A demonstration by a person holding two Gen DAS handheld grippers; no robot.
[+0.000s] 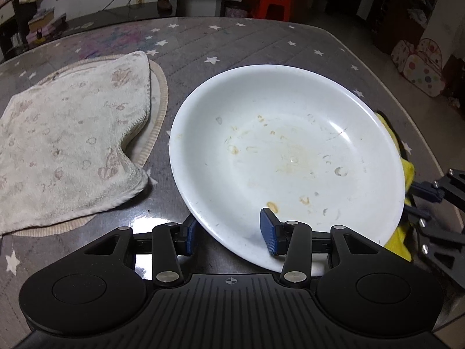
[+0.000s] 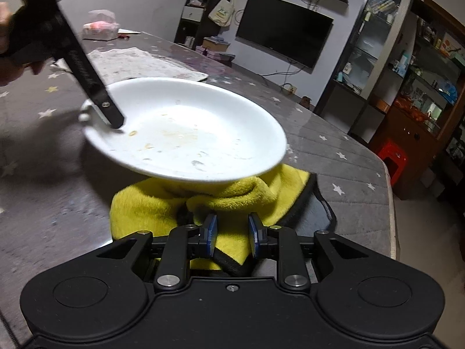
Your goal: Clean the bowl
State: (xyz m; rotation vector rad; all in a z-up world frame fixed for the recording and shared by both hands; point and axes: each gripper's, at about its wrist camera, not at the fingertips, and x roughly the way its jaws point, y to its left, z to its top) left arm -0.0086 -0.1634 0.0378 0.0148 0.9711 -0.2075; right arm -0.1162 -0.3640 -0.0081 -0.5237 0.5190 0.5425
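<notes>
- Towel (image 1: 69,142), left of frame: lying flat, unused.
- Left gripper (image 1: 229,229), lower centre: clamped on the bowl (image 1: 287,157) rim, tilting it.
- Bowl, centre: stains remain; cleaning not begun.
- Right gripper (image 2: 231,232): jaws part-closed around the yellow cloth (image 2: 162,203); grip uncertain.

We see a grey star-patterned table (image 1: 261,37) with a rounded far corner. Beyond its far edge, a dark television (image 2: 283,29) hangs on a pale wall (image 2: 162,3), a tote bag (image 2: 222,13) beside it. A red stool (image 2: 392,157) stands by dark shelving (image 2: 430,67).
</notes>
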